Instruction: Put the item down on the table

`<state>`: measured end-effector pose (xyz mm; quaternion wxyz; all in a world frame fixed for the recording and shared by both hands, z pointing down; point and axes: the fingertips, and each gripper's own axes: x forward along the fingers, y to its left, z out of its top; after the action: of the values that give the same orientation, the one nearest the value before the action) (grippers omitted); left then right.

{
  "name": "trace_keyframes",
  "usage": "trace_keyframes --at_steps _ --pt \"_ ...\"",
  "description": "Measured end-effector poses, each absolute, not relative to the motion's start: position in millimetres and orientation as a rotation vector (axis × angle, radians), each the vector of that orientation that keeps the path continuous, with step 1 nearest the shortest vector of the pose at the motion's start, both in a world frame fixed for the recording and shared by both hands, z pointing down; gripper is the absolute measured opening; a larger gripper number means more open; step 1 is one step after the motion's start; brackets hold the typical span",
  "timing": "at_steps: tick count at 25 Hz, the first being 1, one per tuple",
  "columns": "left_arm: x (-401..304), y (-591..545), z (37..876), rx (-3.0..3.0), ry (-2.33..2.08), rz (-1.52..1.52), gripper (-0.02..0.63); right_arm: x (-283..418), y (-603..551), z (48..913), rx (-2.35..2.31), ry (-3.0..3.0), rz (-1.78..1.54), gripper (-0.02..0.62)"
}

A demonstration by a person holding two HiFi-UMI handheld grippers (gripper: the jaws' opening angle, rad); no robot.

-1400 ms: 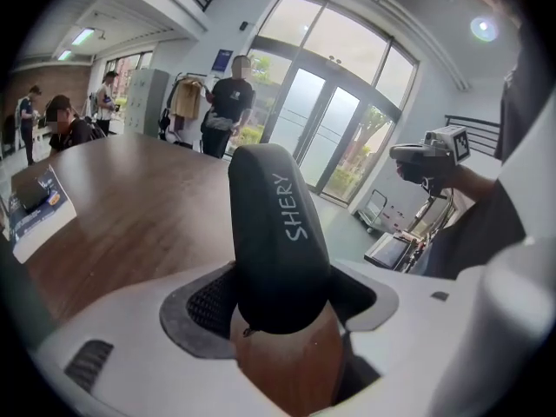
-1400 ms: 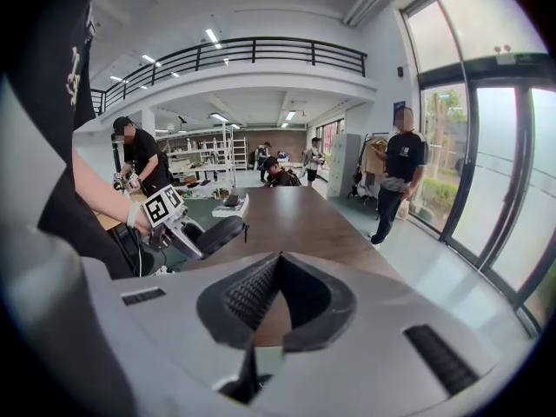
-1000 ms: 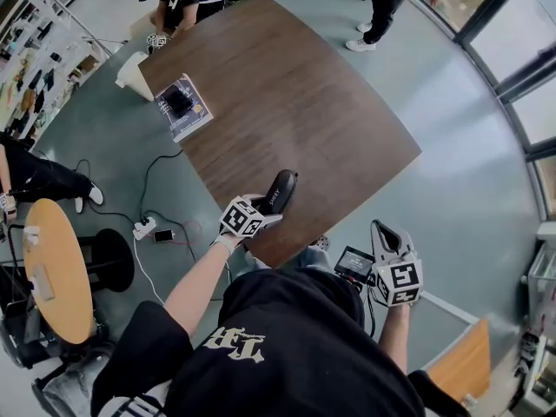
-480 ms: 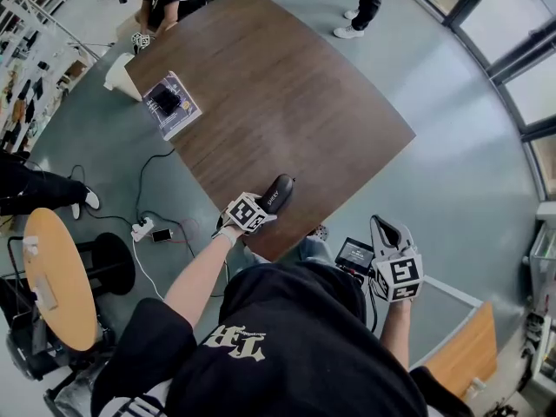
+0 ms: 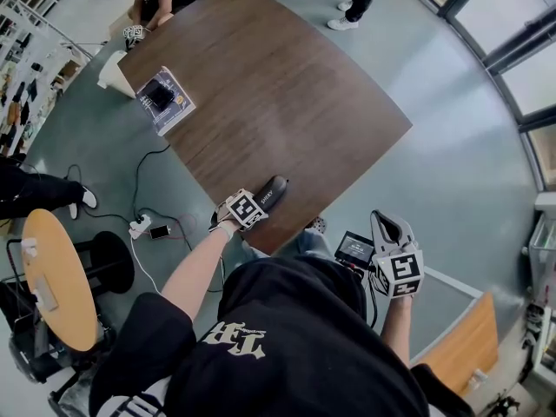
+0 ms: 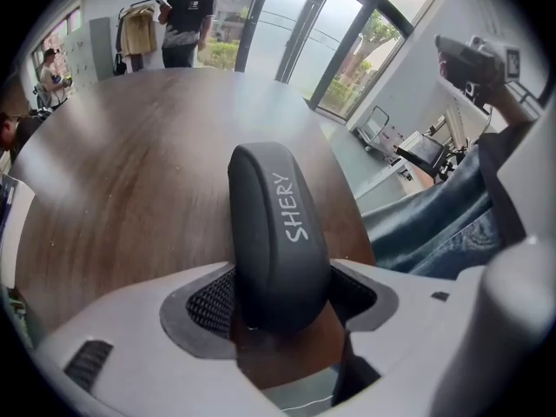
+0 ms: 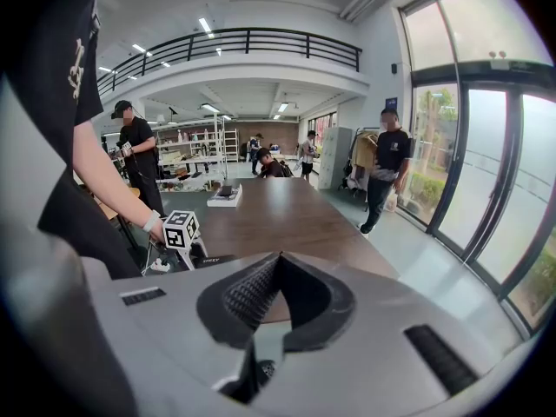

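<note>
- Black and matte, the case [image 6: 278, 224] printed SHERY is sitting clamped at its near end between the jaws of the left claw [image 6: 280, 307], with its long body pointing out over the table [image 6: 122, 189]
- Seen from the head view, the left claw [image 5: 257, 201] is holding the case [image 5: 272, 191] over the near corner of the table [image 5: 287, 85], close to the edge; I cannot tell whether its underside is touching the wood
- Clenched on nothing, the right claw [image 7: 276, 263] is taking no part; the head view is showing that right claw [image 5: 387, 230] hanging off the table at the person's right side
- To do this step well, I judge the person should be lowering the far end until the whole case is lying flat, and nudging it inward so nothing is overhanging the corner
- Only then should the jaws be parting, slowly and evenly, so the pads [image 6: 207, 307] are not dragging or rolling the rounded case
- The claw should be backing straight out along the case's length rather than lifting, to avoid tipping it toward the floor
</note>
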<state>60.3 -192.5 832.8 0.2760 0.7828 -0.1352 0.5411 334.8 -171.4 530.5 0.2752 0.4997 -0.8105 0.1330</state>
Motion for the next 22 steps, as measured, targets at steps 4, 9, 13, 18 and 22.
trace_keyframes --at_steps 4,9,13,18,22 --pt "59.0 -193.6 835.9 2.102 -0.356 1.497 0.322 333.1 -168.5 531.5 1.338 -2.172 0.359 -0.011" --pt "62.4 -193.8 835.7 2.107 -0.350 1.507 0.322 332.8 -165.9 531.2 1.331 -2.167 0.361 -0.011" --pt "61.3 -191.0 834.7 2.072 -0.349 1.510 0.322 329.8 -167.1 531.1 1.322 -2.169 0.360 -0.011" --pt "62.7 -193.8 834.7 2.097 -0.384 1.453 0.322 326.3 -169.6 531.6 1.314 -2.178 0.355 -0.011" --pt "59.3 -194.5 831.6 2.126 -0.407 1.470 0.324 326.4 -169.0 532.5 1.310 -2.177 0.356 -0.011"
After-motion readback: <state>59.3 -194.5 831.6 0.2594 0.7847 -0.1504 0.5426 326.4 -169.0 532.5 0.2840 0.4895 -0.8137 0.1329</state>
